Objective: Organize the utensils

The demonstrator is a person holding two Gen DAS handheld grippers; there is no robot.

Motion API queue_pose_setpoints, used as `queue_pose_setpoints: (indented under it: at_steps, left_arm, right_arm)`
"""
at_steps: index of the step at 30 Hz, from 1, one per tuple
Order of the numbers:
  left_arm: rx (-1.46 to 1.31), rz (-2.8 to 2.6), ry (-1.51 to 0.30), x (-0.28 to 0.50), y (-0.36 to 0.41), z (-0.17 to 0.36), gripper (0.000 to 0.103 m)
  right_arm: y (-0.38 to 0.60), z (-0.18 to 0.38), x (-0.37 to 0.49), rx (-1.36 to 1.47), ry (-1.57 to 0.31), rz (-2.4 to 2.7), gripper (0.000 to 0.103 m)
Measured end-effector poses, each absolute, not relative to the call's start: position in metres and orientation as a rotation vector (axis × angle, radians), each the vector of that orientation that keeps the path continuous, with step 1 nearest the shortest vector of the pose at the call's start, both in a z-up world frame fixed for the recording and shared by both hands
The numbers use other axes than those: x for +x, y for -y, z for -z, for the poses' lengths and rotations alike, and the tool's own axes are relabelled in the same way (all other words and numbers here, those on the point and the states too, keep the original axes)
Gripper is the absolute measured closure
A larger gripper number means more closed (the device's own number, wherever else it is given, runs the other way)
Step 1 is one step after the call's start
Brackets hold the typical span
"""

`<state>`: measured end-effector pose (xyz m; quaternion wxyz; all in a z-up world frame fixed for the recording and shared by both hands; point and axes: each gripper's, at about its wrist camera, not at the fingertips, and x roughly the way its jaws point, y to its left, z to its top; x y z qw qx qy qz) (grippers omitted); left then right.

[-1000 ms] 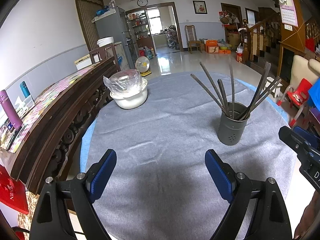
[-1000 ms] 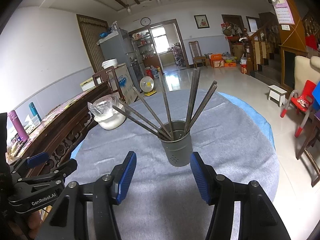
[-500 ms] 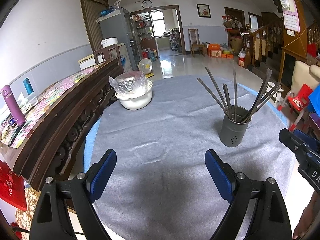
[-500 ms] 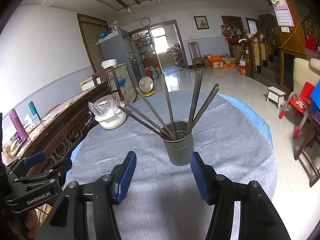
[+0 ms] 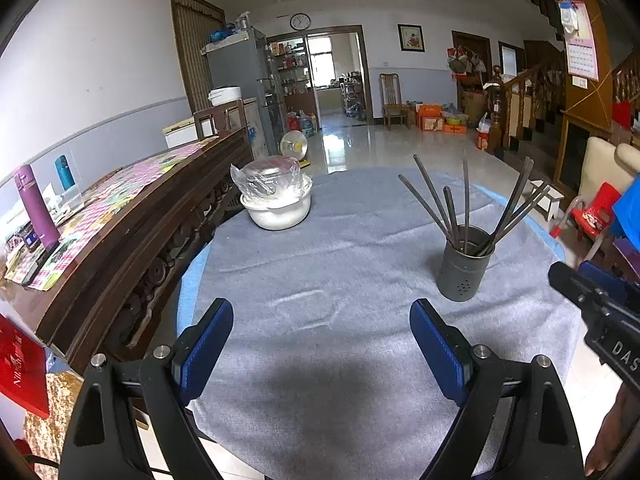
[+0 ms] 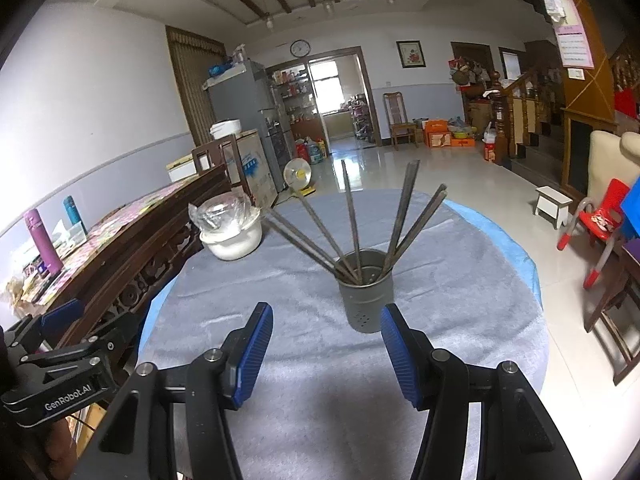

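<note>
A grey metal holder (image 5: 464,266) (image 6: 366,292) stands upright on the round table's grey cloth (image 5: 320,264) (image 6: 460,280), with several dark chopsticks (image 5: 448,208) (image 6: 352,224) fanned out of it. My left gripper (image 5: 320,340) hovers open over bare cloth, well short and left of the holder. My right gripper (image 6: 326,344) is open too, nothing between its blue pads, with the holder just beyond its fingertips. Each gripper's black body shows at the edge of the other's view.
A white bowl (image 5: 278,208) (image 6: 232,236) with crinkled plastic over it sits at the table's far left. A dark carved wooden sideboard (image 5: 132,216) runs along the left, bearing a purple bottle (image 5: 36,212). A red child's chair (image 6: 596,220) stands at the right.
Both grippers have drawn back and a little up from the holder, so it and the bowl look smaller and farther. Neither gripper's jaws have changed.
</note>
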<state>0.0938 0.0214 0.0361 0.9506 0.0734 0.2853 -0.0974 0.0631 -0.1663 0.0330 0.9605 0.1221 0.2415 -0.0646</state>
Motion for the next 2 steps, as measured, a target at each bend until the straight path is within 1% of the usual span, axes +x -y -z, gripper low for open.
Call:
queue_pose_setpoints:
  at_steps: [2]
  left_arm:
    - [0.132,0.200,-0.605,0.1006,-0.0247,-0.0317,0.013]
  right_arm:
    - [0.1601,-0.0297,0.0684,0.229,-0.507,0.126,0.043]
